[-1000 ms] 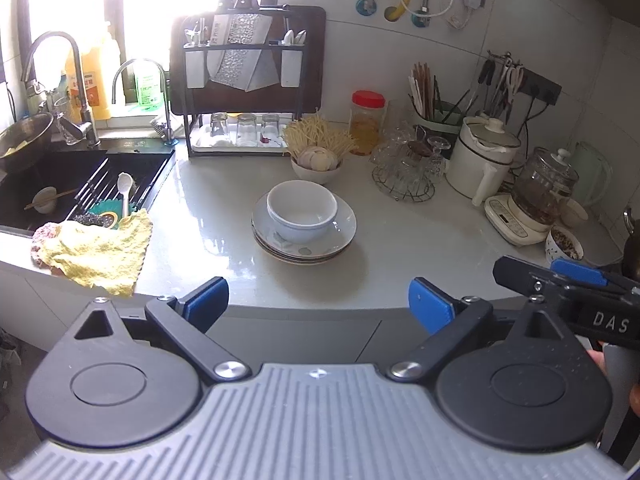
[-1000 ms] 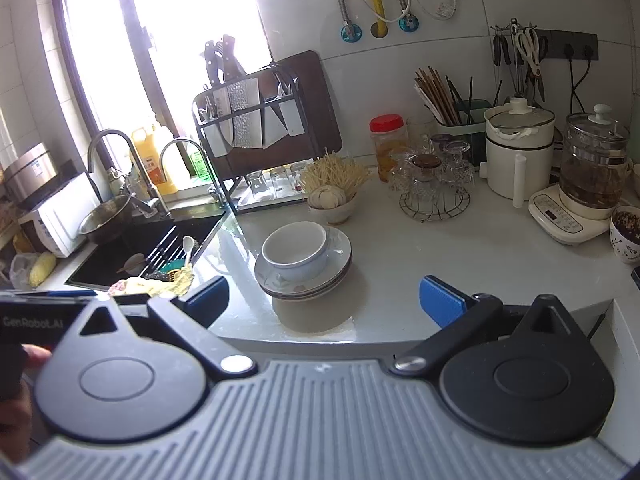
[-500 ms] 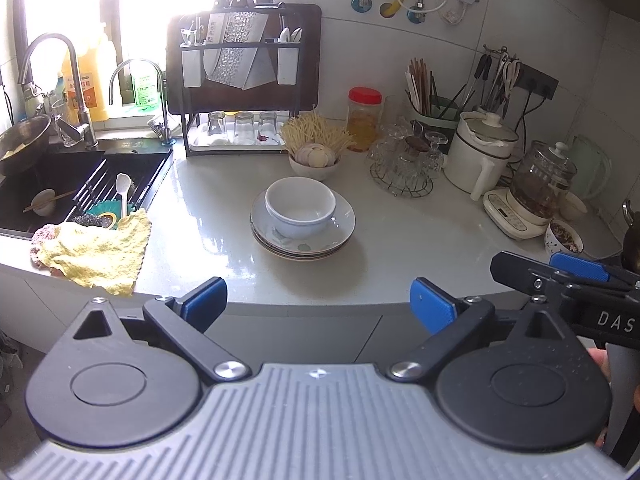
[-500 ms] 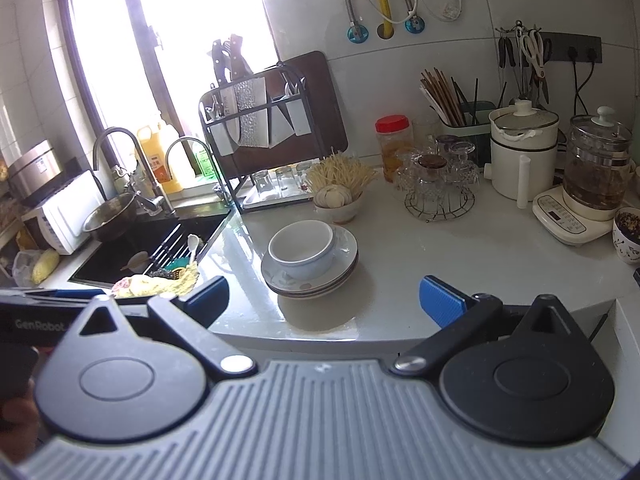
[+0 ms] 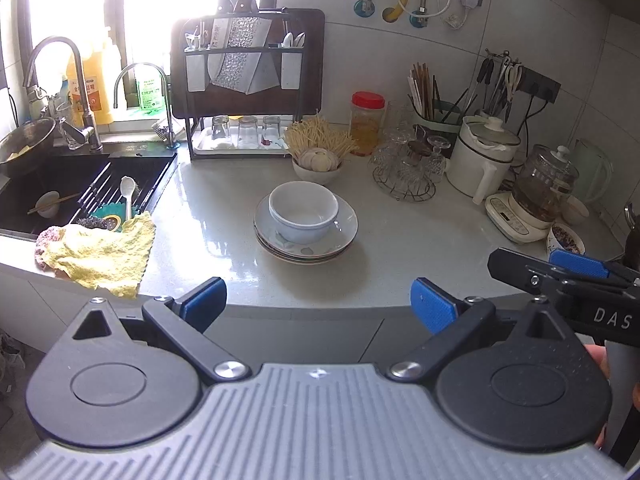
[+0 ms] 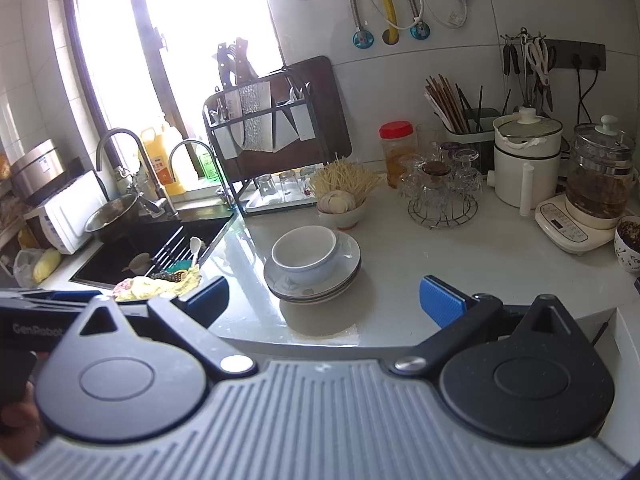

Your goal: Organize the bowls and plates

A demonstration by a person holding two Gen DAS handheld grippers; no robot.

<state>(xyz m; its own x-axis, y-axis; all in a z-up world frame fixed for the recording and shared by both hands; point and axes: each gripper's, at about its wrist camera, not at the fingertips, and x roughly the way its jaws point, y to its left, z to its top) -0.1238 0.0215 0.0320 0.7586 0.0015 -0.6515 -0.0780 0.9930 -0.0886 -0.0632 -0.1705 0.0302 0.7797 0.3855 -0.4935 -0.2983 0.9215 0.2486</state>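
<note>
A white bowl sits on a stack of pale plates in the middle of the white counter; it also shows in the right wrist view, with the plates under it. My left gripper is open and empty, held back from the counter's front edge, in line with the stack. My right gripper is open and empty, also short of the counter edge. The right gripper shows at the right edge of the left wrist view.
A black sink with a spoon and a yellow cloth lies left. A dish rack, a small bowl of garlic, a glass holder, a white pot and a glass kettle line the back and right.
Both grippers have drifted slightly, so the stack sits a little differently in each view. Both stay open. Nothing on the counter has moved.
</note>
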